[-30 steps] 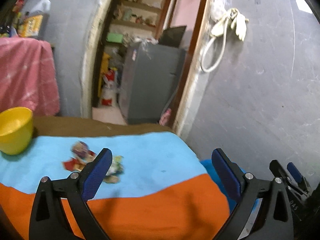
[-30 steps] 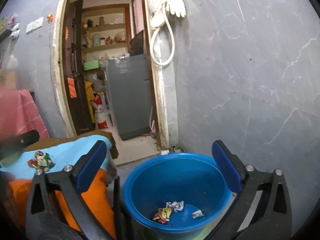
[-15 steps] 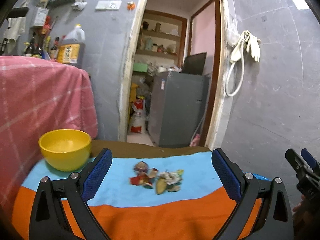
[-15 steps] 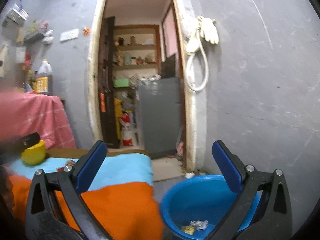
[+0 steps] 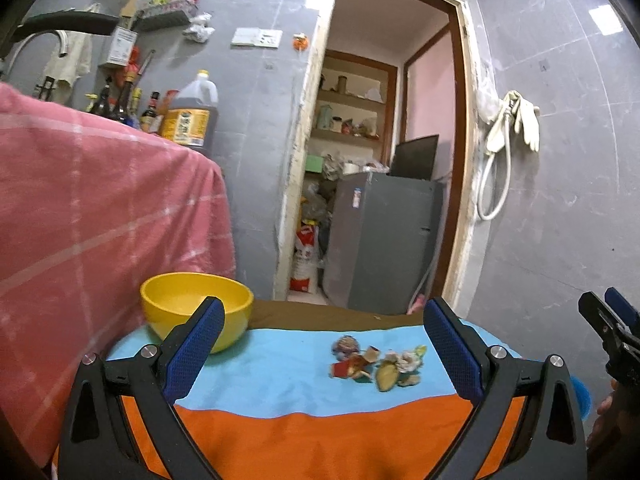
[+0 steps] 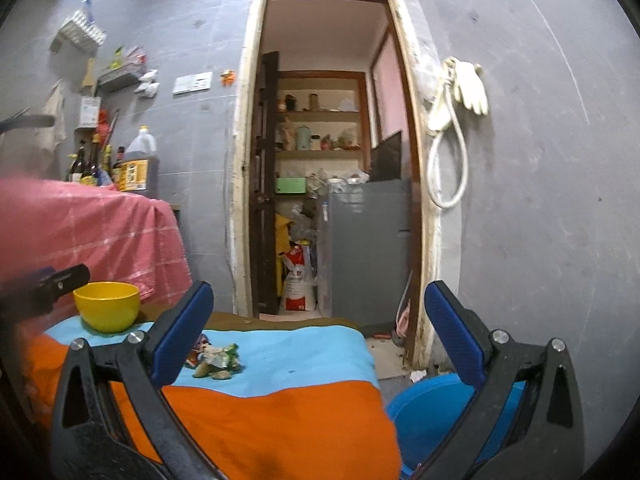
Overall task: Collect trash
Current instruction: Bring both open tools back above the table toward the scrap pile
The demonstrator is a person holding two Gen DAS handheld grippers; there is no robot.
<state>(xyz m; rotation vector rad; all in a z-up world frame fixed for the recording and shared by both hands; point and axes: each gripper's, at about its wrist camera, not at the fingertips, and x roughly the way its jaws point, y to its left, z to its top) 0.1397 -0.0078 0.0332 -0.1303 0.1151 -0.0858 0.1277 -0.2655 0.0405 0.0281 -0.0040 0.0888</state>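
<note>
Both claws are swinging up and away from the bin now. The left claw [image 5: 320, 344] is gaping wide with nothing between its blue pads, and it is hovering over the near orange edge of the worktop [image 5: 304, 440]. A second ago it was pointing off to the right; now the little heap of trash [image 5: 376, 364] is sitting on the light blue stripe ahead of it, nearer its right finger, untouched. The yellow bowl [image 5: 196, 308], then only at the left edge, is standing well into view behind the left finger.

The right claw [image 6: 320, 332] is spread wide too, and empty. A second ago it was looking straight down into the blue bin [image 6: 428, 412] with scraps at the bottom; now only the bin's rim is showing low on the right, beside the worktop [image 6: 280, 412]. From this side the trash [image 6: 216, 360] is lying just past the left finger, with the bowl [image 6: 107, 306] at the far left corner.
</note>
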